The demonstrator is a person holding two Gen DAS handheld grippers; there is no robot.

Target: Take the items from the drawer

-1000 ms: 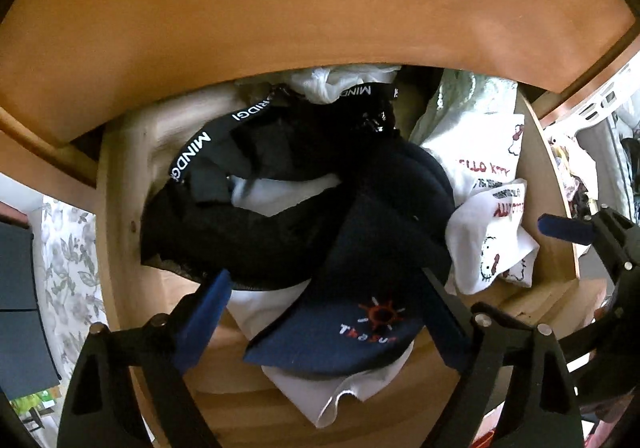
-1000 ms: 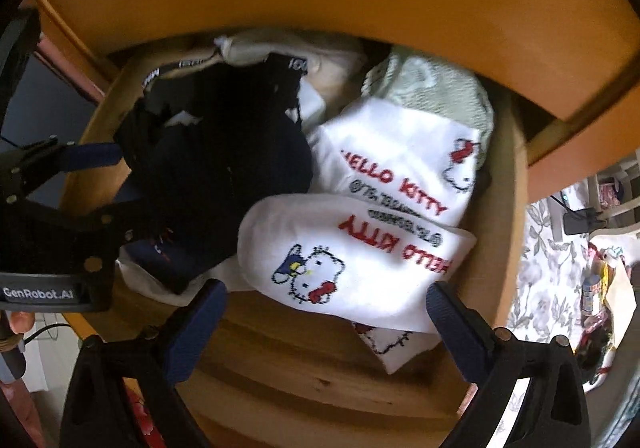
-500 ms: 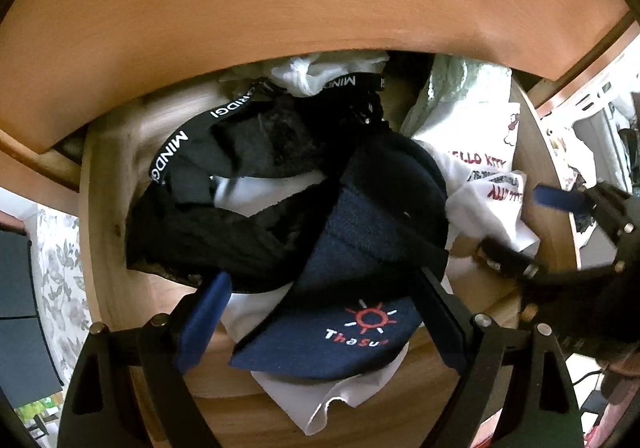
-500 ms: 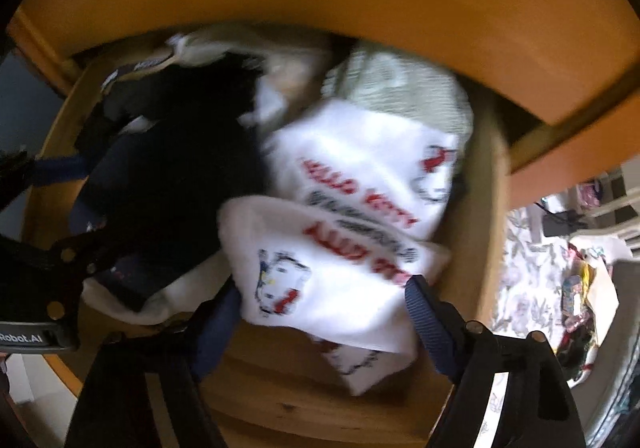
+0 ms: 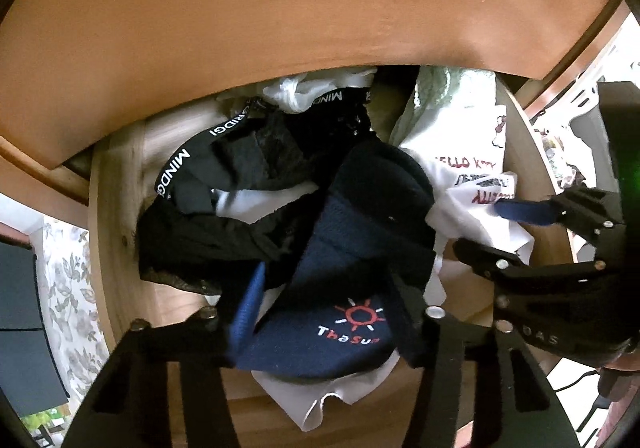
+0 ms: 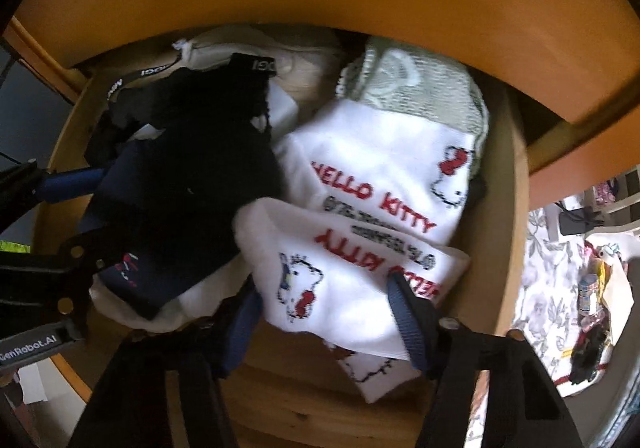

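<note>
Drawer open only partway; front panel above overhangs the rear, so access from the near side only. Interior packed: black garments left, navy sock centre, white socks right, green cloth at back right. Bare wood floor only along the near edge. Both grippers, left and right, crowd the middle, close beside each other; side walls tight.

Right claw pinching white Hello Kitty sock in drawer
</note>
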